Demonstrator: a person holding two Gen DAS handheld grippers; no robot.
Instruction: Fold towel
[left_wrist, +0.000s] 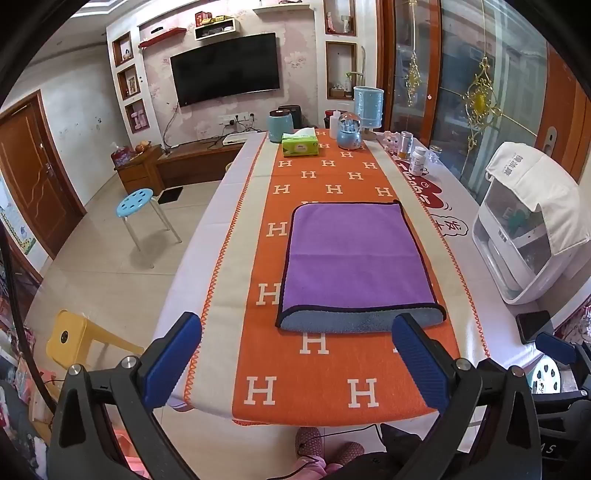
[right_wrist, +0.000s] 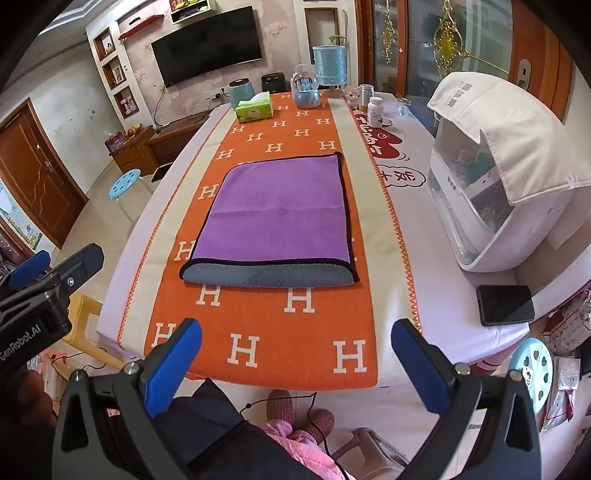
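Observation:
A purple towel (left_wrist: 354, 258) with a black hem lies folded on the orange H-patterned runner (left_wrist: 332, 387), its grey underside showing along the near edge. It also shows in the right wrist view (right_wrist: 277, 214). My left gripper (left_wrist: 295, 354) is open and empty, held above the table's near edge, short of the towel. My right gripper (right_wrist: 295, 354) is open and empty, also back from the towel near the table's front edge. The left gripper shows at the left of the right wrist view (right_wrist: 48, 284).
A white appliance under a white cloth (right_wrist: 491, 166) stands on the table's right side. A black phone (right_wrist: 504, 304) lies near the right front corner. A tissue box (left_wrist: 300, 146), jars and bottles (left_wrist: 417, 160) stand at the far end. Stools (left_wrist: 138, 203) stand around.

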